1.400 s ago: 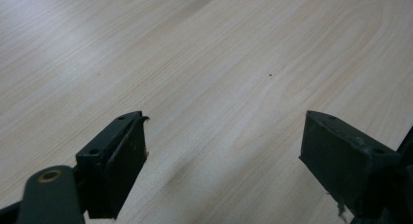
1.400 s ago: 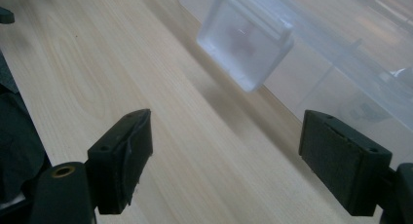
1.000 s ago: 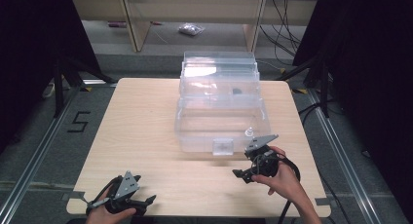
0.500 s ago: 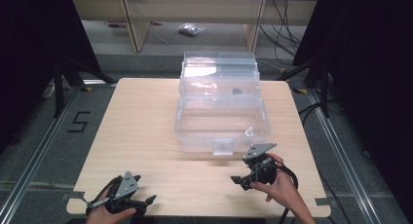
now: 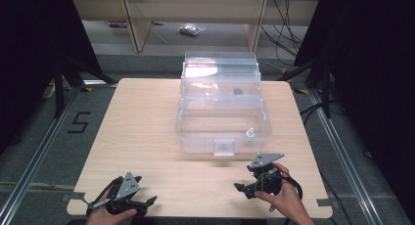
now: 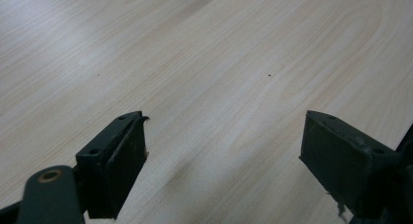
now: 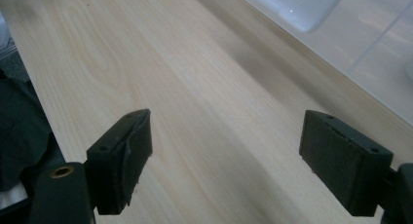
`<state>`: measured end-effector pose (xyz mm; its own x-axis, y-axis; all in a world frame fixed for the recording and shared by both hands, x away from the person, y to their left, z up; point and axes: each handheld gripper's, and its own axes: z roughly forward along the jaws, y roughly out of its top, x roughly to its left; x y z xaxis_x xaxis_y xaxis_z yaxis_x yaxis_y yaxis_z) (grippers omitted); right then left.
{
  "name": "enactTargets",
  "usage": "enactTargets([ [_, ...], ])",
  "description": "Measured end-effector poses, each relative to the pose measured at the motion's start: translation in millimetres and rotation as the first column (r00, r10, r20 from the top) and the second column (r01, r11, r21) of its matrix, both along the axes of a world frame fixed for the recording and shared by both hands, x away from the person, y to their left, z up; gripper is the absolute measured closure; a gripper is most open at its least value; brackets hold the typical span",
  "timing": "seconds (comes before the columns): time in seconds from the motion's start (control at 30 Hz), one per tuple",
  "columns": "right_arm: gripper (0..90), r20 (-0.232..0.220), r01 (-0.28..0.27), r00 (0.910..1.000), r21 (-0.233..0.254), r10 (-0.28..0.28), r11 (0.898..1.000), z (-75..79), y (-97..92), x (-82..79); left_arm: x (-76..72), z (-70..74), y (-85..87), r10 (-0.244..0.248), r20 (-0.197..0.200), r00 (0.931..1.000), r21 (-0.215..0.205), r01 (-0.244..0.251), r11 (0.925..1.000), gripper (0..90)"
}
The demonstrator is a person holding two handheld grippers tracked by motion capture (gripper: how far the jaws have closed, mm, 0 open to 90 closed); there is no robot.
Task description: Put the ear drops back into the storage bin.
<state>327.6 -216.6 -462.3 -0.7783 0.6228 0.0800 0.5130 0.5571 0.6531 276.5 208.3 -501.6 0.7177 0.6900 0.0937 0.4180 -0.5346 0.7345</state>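
Both claws gape empty; clear box [image 5: 222, 122] sits beyond right claw [image 5: 243, 188].

Floor marking: a single digit "5" [image 5: 79, 122] is laid out in dark tape strips on the grey floor, just beside the left edge of the counter [image 5: 147, 137], as seen in the high view.
Clear box: no label or brand can be read on the clear plastic box [image 5: 222, 112].
Counter surface: no text or number is found on the wood grain in either gripper view.
Tongs: no marking can be read.
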Motion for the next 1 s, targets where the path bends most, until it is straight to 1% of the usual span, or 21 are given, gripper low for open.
enactTargets([
  [0.03,20.5,0.005,-0.013,0.9999,0.003,0.013,1.0,-0.5,-1.4,-0.4,0.2,-0.9,-0.3,0.002,0.008,1.0,-0.012,-0.002,0.9999,16.3],
  [0.07,20.3,-0.005,0.006,1.0,0.019,-0.006,1.0,-0.3,-2.5,-2.5,0.3,-0.9,-0.3,0.002,0.008,1.0,-0.011,-0.002,0.9999,16.3],
  [0.1,20.2,0.003,0.005,1.0,0.017,-0.005,1.0,-1.7,-3.8,-3.0,0.0,-0.1,0.0,0.002,0.001,1.0,-0.002,-0.002,1.0,16.3],
  [0.13,20.2,-0.026,0.053,0.9983,0.041,-0.052,0.998,-2.6,-2.4,-7.3,-0.1,0.0,0.0,0.0,0.0,1.0,0.0,0.0,1.0,16.3],
  [0.17,20.2,-0.008,0.036,0.9993,0.037,-0.036,0.999,-3.8,-4.8,-6.2,0.3,0.9,1.0,-0.011,-0.002,0.9999,0.02,0.011,0.9997,16.3],
  [0.23,20.1,-0.025,0.048,0.9986,0.023,-0.047,0.999,-3.0,-8.2,-8.3,0.2,0.9,0.9,-0.008,-0.001,1.0,0.016,0.008,0.9998,16.3],
  [0.3,20.2,-0.023,0.051,0.9985,0.04,-0.05,0.998,-4.8,-9.9,-10.1,0.1,0.9,0.9,-0.006,0.0,1.0,0.015,0.006,0.9999,16.3],
  [0.33,20.1,-0.007,0.057,0.9984,0.043,-0.057,0.997,-5.8,-11.8,-10.4,0.0,0.9,0.9,-0.006,0.0,1.0,0.015,0.006,0.9999,16.3],
  [0.4,20.0,-0.035,0.072,0.9969,0.043,-0.07,0.996,-6.1,-13.5,-14.0,0.4,0.2,0.9,-0.011,0.005,0.9999,0.011,0.011,0.9999,16.3],
  [0.43,19.9,-0.013,0.07,0.9975,0.05,-0.069,0.996,-8.5,-14.6,-13.3,0.5,-0.1,0.7,-0.011,0.008,0.9999,0.009,0.011,0.9999,16.3],
  [0.47,19.9,-0.033,0.071,0.9971,0.045,-0.069,0.996,-8.3,-15.3,-15.1,-0.1,1.4,1.1,-0.01,-0.002,0.9999,0.023,0.01,0.9997,16.3],
  [0.5,19.9,-0.029,0.069,0.9973,0.038,-0.068,0.997,-8.9,-16.8,-15.3,0.4,0.1,0.8,-0.011,0.006,0.9999,0.01,0.011,0.9999,16.3],
  [0.57,19.8,-0.029,0.069,0.9972,0.035,-0.068,0.997,-10.6,-17.7,-16.5,0.3,0.2,0.8,-0.011,0.006,0.9999,0.011,0.011,0.9999,16.3],
  [0.63,19.8,-0.044,0.094,0.9948,0.056,-0.092,0.994,-12.4,-16.2,-19.9,0.3,0.3,0.8,-0.012,0.005,0.9999,0.013,0.012,0.9998,16.3],
  [0.67,19.8,-0.019,0.076,0.997,0.051,-0.075,0.996,-13.2,-18.0,-18.5,0.1,1.3,1.1,-0.012,-0.001,0.9999,0.023,0.012,0.9997,16.3],
  [0.73,19.8,-0.051,0.094,0.9945,0.044,-0.091,0.995,-12.9,-17.7,-21.7,0.4,0.5,0.7,-0.005,0.007,1.0,0.02,0.005,0.9998,16.3],
  [0.77,19.8,-0.026,0.069,0.9973,0.038,-0.068,0.997,-13.7,-19.7,-20.0,0.4,0.4,0.6,-0.004,0.007,1.0,0.019,0.004,0.9998,16.3],
  [0.8,19.7,-0.026,0.062,0.9978,0.033,-0.061,0.998,-14.2,-20.8,-19.5,0.4,0.4,0.6,-0.005,0.007,1.0,0.021,0.005,0.9998,16.3],
  [0.87,19.5,-0.022,0.072,0.9972,0.032,-0.071,0.997,-15.2,-21.6,-19.6,0.2,0.4,0.4,-0.007,0.005,1.0,0.018,0.007,0.9998,16.3],
  [0.9,19.5,-0.014,0.073,0.9973,0.05,-0.072,0.996,-17.3,-20.9,-19.3,-0.3,1.1,0.7,-0.01,0.001,0.9999,0.018,0.01,0.9998,16.3],
  [1.0,19.5,-0.061,0.096,0.9938,0.04,-0.094,0.995,-16.9,-20.3,-21.7,-0.2,1.3,0.9,-0.009,0.002,1.0,0.02,0.009,0.9998,16.3],
])
